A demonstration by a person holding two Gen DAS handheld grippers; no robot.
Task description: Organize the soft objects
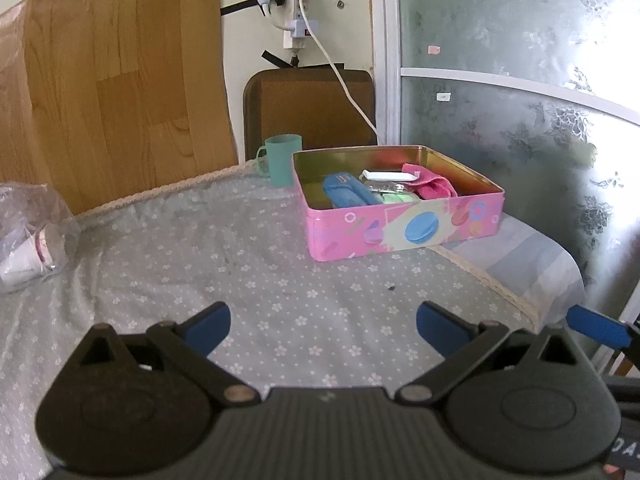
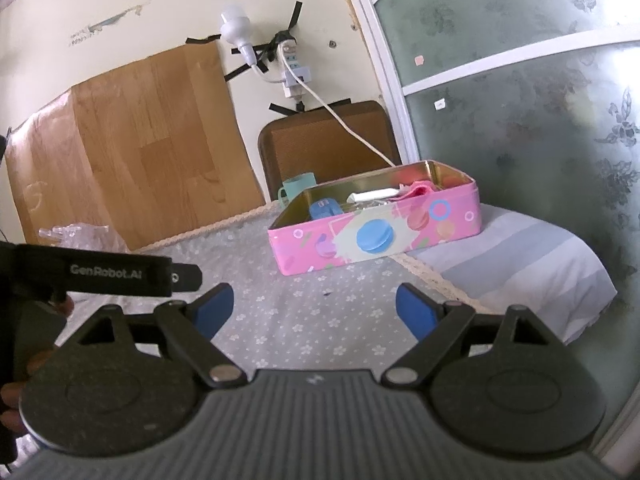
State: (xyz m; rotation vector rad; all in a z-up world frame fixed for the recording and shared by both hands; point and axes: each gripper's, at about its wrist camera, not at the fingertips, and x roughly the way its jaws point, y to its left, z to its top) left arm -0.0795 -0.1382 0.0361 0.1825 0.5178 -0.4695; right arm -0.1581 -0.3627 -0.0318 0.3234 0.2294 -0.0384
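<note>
A pink tin box stands on the flowered tablecloth at the far right. Inside it lie a blue soft pouch, a pink cloth, a light green item and a white packet. My left gripper is open and empty, hovering above the cloth well short of the box. My right gripper is open and empty, also short of the box. The left gripper's body shows at the left of the right wrist view.
A teal cup stands behind the box. A crumpled clear plastic bag lies at the table's left. A brown chair back, a wall socket with a white cable, and a frosted glass door lie beyond. The table edge runs right of the box.
</note>
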